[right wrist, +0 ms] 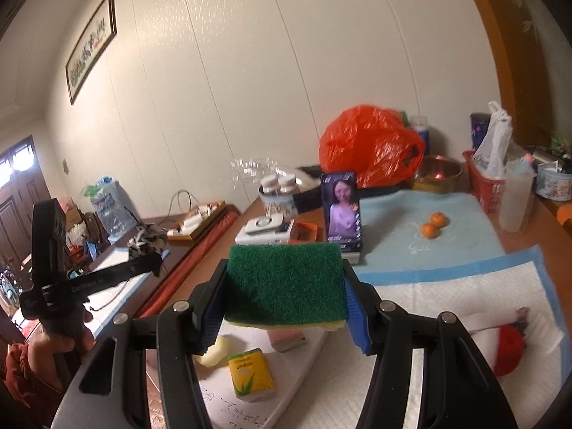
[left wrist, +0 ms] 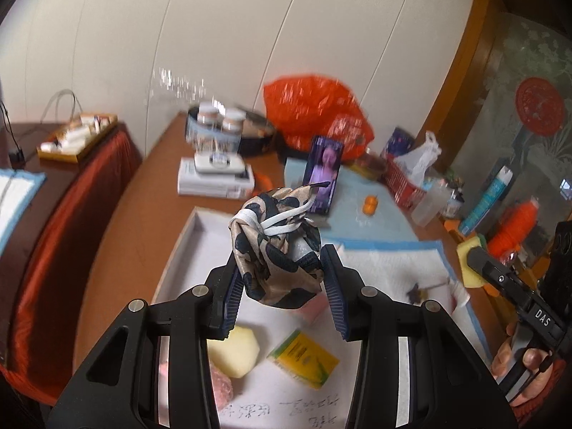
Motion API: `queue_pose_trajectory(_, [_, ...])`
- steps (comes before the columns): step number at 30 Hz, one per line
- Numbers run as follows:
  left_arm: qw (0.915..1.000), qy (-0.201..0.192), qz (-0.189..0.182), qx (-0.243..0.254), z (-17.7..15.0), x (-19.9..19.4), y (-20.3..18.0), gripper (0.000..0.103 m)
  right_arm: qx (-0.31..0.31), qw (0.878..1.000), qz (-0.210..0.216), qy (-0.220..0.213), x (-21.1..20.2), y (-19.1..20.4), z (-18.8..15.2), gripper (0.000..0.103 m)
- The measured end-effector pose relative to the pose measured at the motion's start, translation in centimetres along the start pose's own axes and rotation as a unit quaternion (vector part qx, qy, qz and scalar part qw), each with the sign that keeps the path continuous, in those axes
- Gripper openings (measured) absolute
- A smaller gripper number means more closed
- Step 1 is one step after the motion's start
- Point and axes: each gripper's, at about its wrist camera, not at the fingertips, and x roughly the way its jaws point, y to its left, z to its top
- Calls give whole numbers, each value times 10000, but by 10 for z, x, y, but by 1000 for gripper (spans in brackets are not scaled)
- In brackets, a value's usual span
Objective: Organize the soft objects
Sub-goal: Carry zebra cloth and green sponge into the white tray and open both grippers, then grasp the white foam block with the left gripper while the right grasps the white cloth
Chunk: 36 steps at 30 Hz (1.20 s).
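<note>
We hold black-and-tan patterned cloth bundle (left wrist: 277, 246) in left hand-held gripper (left wrist: 282, 286): light, floppy, pinch mid-bulk. Right hand-held gripper (right wrist: 286, 307) clamps green-topped yellow sponge (right wrist: 286, 282) across sides: springy. White tray (left wrist: 186, 236) at 6 o'clock below bundle.

Green sponge (right wrist: 286, 282), black-and-tan patterned cloth (left wrist: 277, 246)

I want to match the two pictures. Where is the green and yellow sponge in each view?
Left wrist view: the sponge is at the right edge, mostly its yellow side showing, held in the right gripper.
Right wrist view: the sponge is in the centre, green side up, clamped between the right gripper's fingers.
Shared landmark: the orange bag at the wall.
</note>
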Motion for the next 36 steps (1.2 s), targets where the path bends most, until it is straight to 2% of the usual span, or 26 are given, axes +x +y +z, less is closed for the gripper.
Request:
queue_pose_trajectory(6, [9986,523,-3,-88,-13,44,20,41,125,9976,3,687,49,16,-38,58])
queue_pose_trajectory(12, [9937,1056,-157,-351,-17,85,37,42,-110,9927,2,1198,92,41,-63,58])
queue_pose_trajectory(14, [9925,1133,-244,-391,-17,92,39,44,-222,9919,0,1250,103,49,-64,58])
queue_pose_trajectory(15, [9925,1140,-223,-382,-17,93,38,51,-297,9915,-19,1267,108,53,-66,58])
queue_pose_trajectory(17, [9933,1068,-202,-400,-16,93,39,67,-372,9911,-73,1278,115,58,-68,59])
queue_pose_trajectory(18, [9940,997,-173,-424,-16,92,41,85,-375,9911,-75,1279,117,59,-69,59])
queue_pose_trajectory(19, [9947,911,-102,-457,-15,90,44,99,-372,9906,-58,1313,120,60,-71,66])
queue_pose_trajectory(20, [9956,803,5,-474,-14,88,46,103,-392,9895,-57,1388,123,61,-73,82])
queue_pose_trajectory(23, [9963,611,208,-562,-11,80,56,103,-504,9898,-253,1306,124,64,-77,100])
queue_pose_trajectory(24, [9963,586,205,-601,-10,77,58,103,-548,9900,-267,1275,123,66,-78,103])
queue_pose_trajectory(36, [9977,-45,341,-587,-1,25,48,103,-508,9929,-337,1019,106,69,-75,103])
